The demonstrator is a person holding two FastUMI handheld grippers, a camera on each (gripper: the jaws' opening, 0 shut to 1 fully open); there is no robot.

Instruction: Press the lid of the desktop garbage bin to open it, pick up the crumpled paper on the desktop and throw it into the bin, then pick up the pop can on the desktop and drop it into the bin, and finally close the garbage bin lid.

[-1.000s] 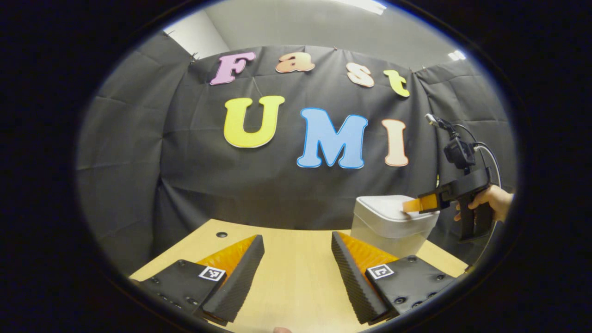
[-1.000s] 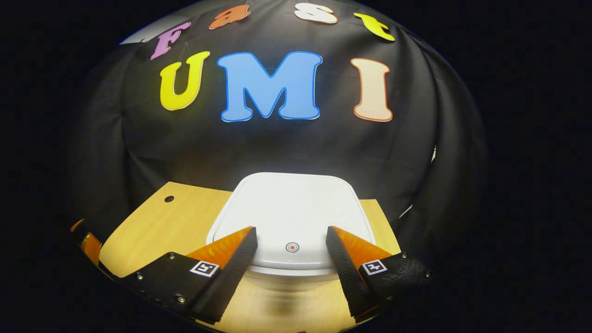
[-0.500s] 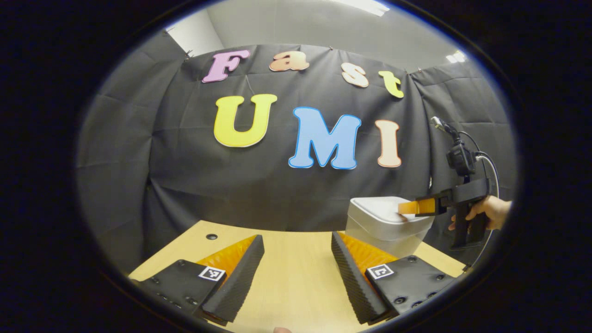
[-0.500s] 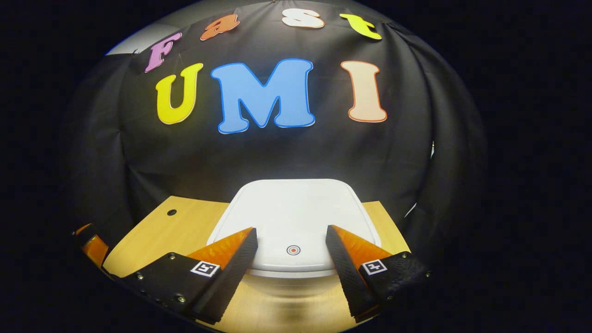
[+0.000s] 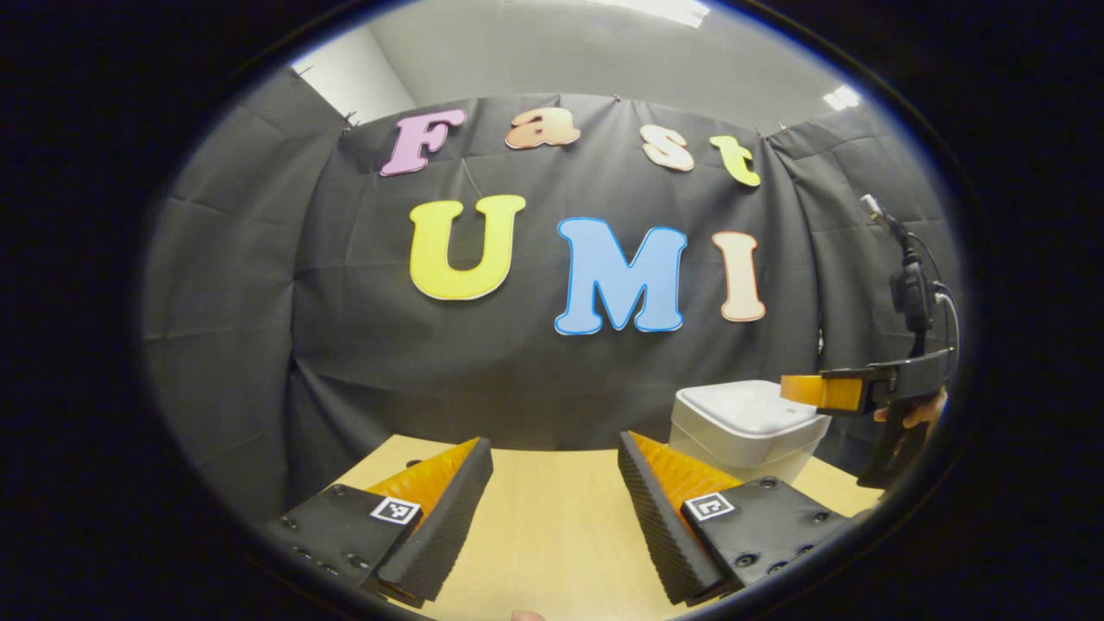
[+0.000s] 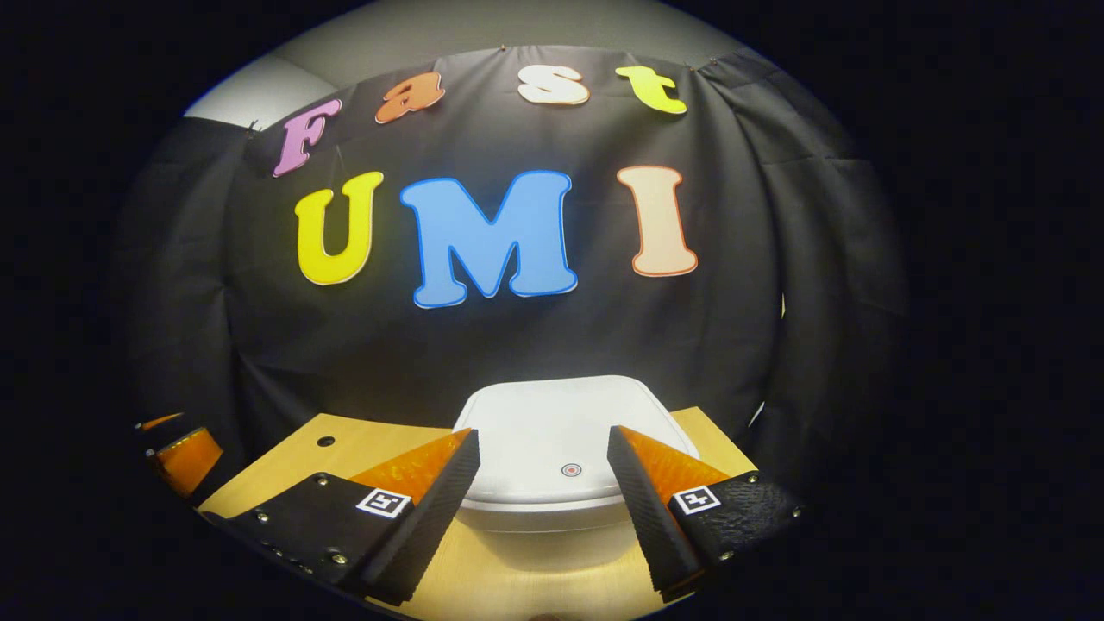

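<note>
Right gripper view: the right gripper [image 6: 543, 470] sits at the bottom of the frame with its two fingers spread wide and nothing between them. Just beyond the fingertips, lower centre, stands the white garbage bin [image 6: 552, 539]. Its lid [image 6: 561, 427] lies flat and closed on the bin body. A small round red-ringed mark [image 6: 570, 470] on the near edge of the lid shows in the gap between the fingers. The fingers look to be short of the lid and above its level; contact cannot be confirmed, since the fingers overlap the lid corners in the frame. The bin stands on the light wooden worktop [image 6: 293, 453], which has a small dark round hole [image 6: 325, 441] at lower left. At the far left edge, a part of the other gripper shows low over the worktop.

Left gripper view: the left gripper [image 5: 555, 457] is at the bottom of the frame, fingers wide apart, holding nothing, with bare worktop [image 5: 552, 526] below and between them. The garbage bin [image 5: 746, 440] is at lower right, behind the right-hand finger, lid [image 5: 749, 405] closed. At the right edge of the frame the right gripper [image 5: 819, 391] is level, its tip just above the near right corner of the lid; whether it touches cannot be told. A hand [image 5: 916, 412] holds its grip.
</note>
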